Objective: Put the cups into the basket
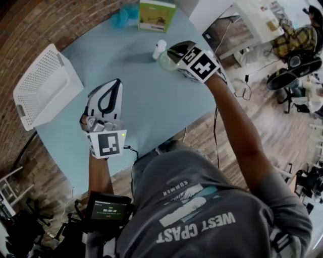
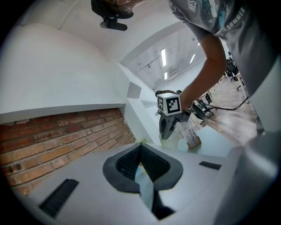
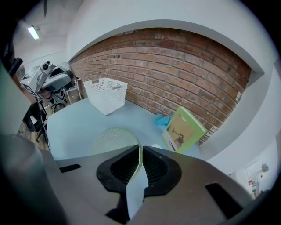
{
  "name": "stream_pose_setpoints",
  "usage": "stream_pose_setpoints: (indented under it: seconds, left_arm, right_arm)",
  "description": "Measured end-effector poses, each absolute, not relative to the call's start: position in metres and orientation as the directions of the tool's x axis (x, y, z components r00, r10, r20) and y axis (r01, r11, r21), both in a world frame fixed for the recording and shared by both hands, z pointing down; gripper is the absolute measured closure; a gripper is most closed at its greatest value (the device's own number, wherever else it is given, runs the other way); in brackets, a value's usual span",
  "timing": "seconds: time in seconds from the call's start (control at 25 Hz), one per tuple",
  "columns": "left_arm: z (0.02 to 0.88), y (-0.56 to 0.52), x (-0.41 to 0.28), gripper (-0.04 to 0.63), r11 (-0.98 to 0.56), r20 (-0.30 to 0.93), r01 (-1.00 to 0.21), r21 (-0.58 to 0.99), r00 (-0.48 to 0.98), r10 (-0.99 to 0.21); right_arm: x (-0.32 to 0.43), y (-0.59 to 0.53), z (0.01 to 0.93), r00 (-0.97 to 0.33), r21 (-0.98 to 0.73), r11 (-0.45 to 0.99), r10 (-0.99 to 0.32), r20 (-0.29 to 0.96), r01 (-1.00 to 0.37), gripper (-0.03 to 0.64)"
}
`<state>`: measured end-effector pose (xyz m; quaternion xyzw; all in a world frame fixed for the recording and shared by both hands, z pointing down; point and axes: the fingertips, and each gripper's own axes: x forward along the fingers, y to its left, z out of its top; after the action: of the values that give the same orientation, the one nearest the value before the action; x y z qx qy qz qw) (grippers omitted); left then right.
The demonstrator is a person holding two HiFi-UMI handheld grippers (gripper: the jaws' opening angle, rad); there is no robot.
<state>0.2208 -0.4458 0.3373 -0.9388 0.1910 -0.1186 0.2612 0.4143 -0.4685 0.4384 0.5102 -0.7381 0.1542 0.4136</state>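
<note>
A clear, faintly green cup (image 1: 166, 61) is at the far middle of the light blue table (image 1: 146, 106). My right gripper (image 1: 171, 54) is shut on its rim. In the right gripper view the cup's dotted wall (image 3: 112, 137) curves out to the left and its rim runs down between the pads (image 3: 151, 165). A small white cup (image 1: 160, 49) stands just beyond it. The white perforated basket (image 1: 45, 85) sits at the table's left edge and shows far off in the right gripper view (image 3: 106, 94). My left gripper (image 1: 117, 81) rests low over the table's near left, its jaws together with nothing between them (image 2: 141, 151).
A green box (image 1: 156, 15) stands at the table's far edge with a teal cloth (image 1: 123, 17) beside it. A brick wall (image 3: 175, 74) runs behind the table. Chairs, cables and a desk crowd the floor to the right (image 1: 292, 65).
</note>
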Motion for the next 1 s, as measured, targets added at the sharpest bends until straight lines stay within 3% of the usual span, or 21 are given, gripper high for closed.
stream_pose_setpoints:
  seconds: [1.0]
  left_arm:
    - [0.345, -0.547, 0.092, 0.594, -0.652, 0.080, -0.491, -0.578, 0.761, -0.644]
  right_arm:
    - [0.250, -0.622, 0.386, -0.285, 0.278, 0.647, -0.625, 0.727, -0.710, 0.577]
